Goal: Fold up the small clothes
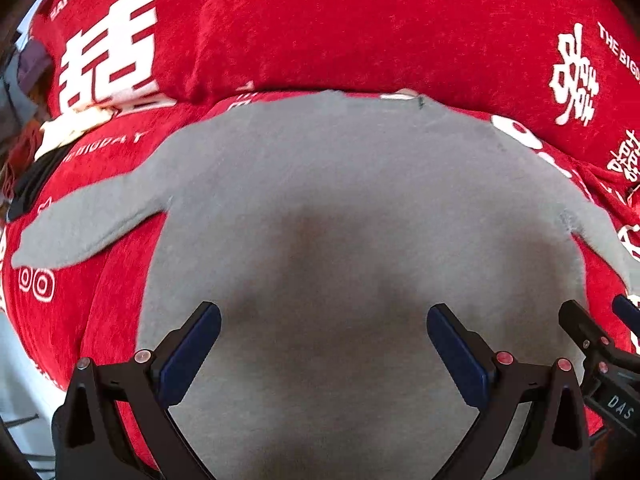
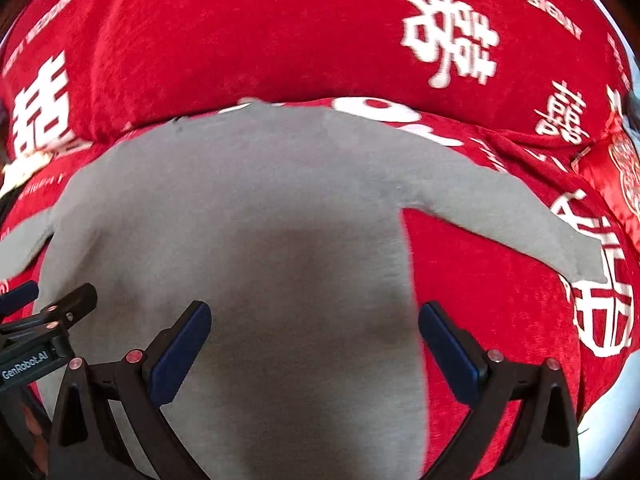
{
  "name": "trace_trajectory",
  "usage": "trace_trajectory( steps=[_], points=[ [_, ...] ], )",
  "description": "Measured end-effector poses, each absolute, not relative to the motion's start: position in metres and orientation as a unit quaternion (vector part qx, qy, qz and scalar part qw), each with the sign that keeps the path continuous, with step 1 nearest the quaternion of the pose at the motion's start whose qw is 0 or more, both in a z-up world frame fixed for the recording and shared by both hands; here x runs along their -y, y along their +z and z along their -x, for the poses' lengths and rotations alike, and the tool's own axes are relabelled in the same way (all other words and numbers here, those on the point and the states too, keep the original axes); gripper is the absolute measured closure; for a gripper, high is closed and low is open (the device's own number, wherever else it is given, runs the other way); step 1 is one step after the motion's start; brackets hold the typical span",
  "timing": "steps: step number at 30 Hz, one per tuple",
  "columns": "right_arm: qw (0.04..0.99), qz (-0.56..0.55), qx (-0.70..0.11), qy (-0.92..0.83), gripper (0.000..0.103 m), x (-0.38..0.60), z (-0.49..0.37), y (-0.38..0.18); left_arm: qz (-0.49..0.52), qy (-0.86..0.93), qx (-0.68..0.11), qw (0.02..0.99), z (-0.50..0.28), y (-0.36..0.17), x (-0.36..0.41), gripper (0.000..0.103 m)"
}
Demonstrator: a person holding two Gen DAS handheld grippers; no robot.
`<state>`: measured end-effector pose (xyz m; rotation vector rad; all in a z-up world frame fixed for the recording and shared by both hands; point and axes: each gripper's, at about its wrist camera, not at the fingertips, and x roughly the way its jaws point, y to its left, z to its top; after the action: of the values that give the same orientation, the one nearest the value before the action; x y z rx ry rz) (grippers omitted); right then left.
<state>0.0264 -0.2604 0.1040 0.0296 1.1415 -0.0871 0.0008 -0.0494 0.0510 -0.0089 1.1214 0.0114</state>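
Lying flat on a red plush cover printed with white characters and lettering (image 1: 360,32), a small grey long-sleeved fleece top (image 1: 340,200) is spread out with both sleeves reaching sideways. Behind it, a cushion in the same red fabric (image 2: 240,40) rises along the top's far edge. The left gripper (image 1: 324,344) hangs over the lower body of the top, its blue-padded fingers (image 1: 192,352) spread wide with nothing between them. The right gripper (image 2: 316,344) sits just beside it, over the top's right side edge, fingers equally wide apart and empty. Whether either touches the cloth I cannot tell.
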Motion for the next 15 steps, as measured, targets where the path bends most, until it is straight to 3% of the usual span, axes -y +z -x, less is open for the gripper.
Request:
trace_trajectory(
  steps=[15],
  points=[
    [0.813, -0.153, -0.531, -0.184, 0.000, 0.442, -0.006, 0.080, -0.061, -0.060, -0.530, 0.844, -0.041, 0.060, 0.161, 0.000]
  ],
)
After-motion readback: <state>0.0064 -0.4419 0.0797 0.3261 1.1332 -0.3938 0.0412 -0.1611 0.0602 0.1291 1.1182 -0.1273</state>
